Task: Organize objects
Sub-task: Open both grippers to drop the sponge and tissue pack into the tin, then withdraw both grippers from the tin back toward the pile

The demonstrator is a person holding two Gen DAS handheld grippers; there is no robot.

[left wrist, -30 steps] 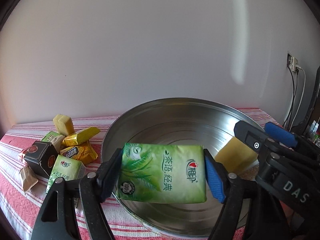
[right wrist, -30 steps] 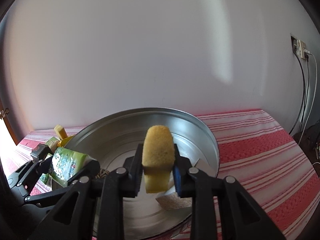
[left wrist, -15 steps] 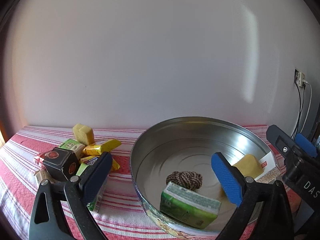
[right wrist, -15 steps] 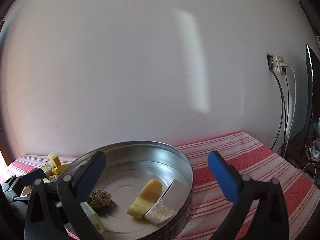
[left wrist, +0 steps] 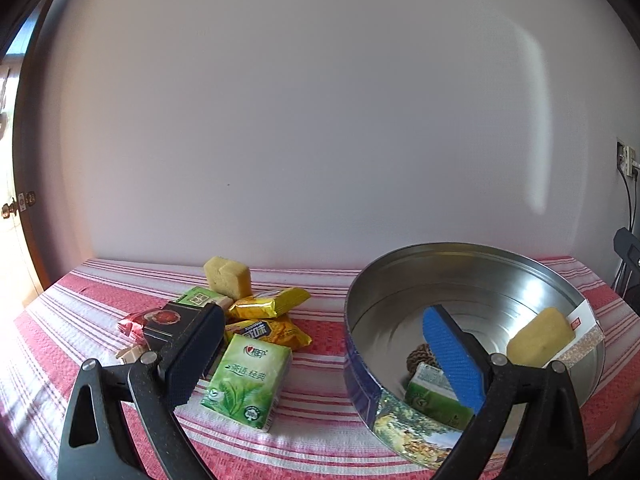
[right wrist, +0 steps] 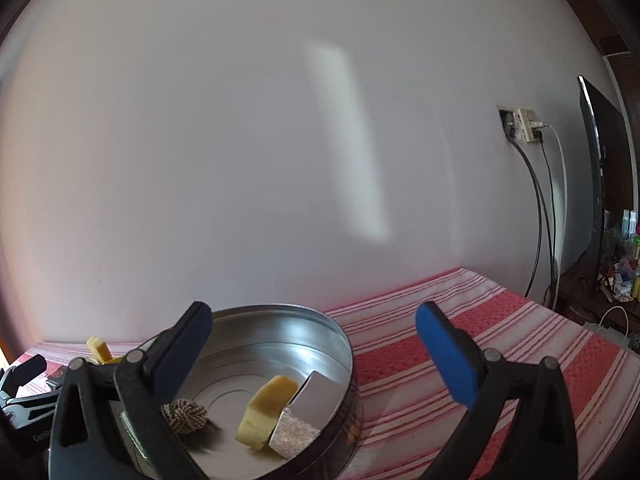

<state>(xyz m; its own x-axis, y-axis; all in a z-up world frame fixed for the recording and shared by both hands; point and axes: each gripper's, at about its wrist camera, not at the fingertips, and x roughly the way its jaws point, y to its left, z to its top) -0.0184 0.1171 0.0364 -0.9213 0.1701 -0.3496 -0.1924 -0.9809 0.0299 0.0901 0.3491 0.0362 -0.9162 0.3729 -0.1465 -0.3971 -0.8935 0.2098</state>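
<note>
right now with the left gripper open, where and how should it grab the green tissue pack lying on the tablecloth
Grip the green tissue pack across its two long side edges, near the middle, coming from above and in front. It lies flat, printed face up, on the striped tablecloth, its short end toward the left gripper, whose open jaws look wide enough. The black box crowds its left edge, so that finger probably has little room.

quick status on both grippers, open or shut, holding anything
Left gripper: open, holding nothing, aimed between the green tissue pack and the round tin.
Right gripper: open, holding nothing, over the tin's far edge.
</note>
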